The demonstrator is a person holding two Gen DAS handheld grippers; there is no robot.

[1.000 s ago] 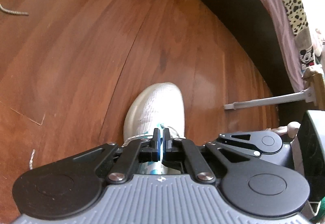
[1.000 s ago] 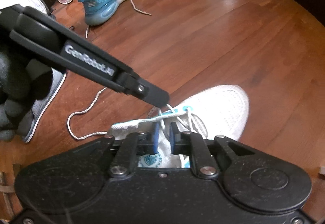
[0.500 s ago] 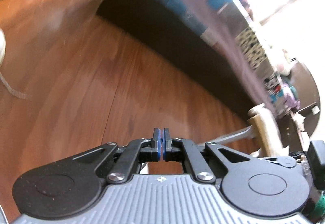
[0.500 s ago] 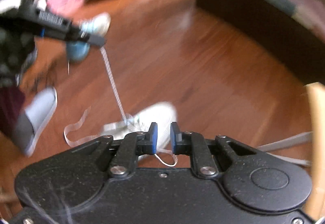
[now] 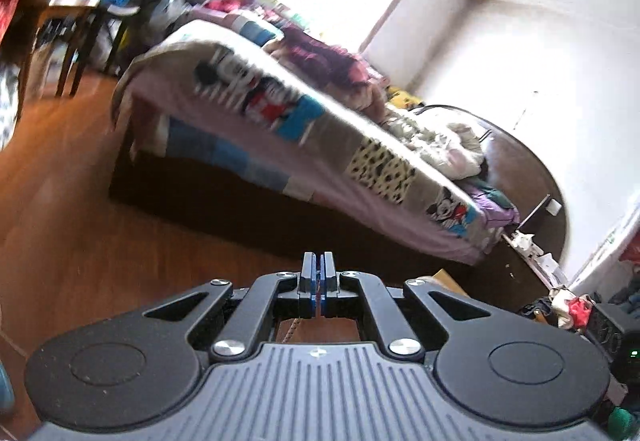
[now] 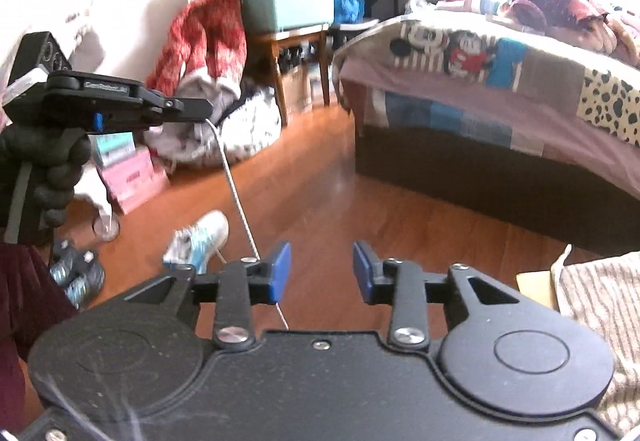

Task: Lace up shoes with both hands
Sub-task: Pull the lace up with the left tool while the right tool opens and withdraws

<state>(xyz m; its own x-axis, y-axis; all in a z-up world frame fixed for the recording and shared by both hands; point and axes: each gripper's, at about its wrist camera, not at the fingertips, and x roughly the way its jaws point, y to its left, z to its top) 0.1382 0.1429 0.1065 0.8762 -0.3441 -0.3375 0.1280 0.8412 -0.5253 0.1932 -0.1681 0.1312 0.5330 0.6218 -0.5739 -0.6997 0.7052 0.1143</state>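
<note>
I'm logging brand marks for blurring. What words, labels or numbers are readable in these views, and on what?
None reads clearly.
White lettering on the side of the left claw: too blurred to read.
Pink boxes by the wall: any print is too blurred.
Patchwork bedspread: cartoon pictures only, no legible words.

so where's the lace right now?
Right wrist view: the lace hangs taut from the left gripper at upper left, running down behind the right gripper.

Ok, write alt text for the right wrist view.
The left tool, in a gloved hand, pinches a white lace that runs taut down behind the right tool, whose jaws are opening with nothing between them. Beyond lie a wooden floor, a sneaker and a bed.
</note>
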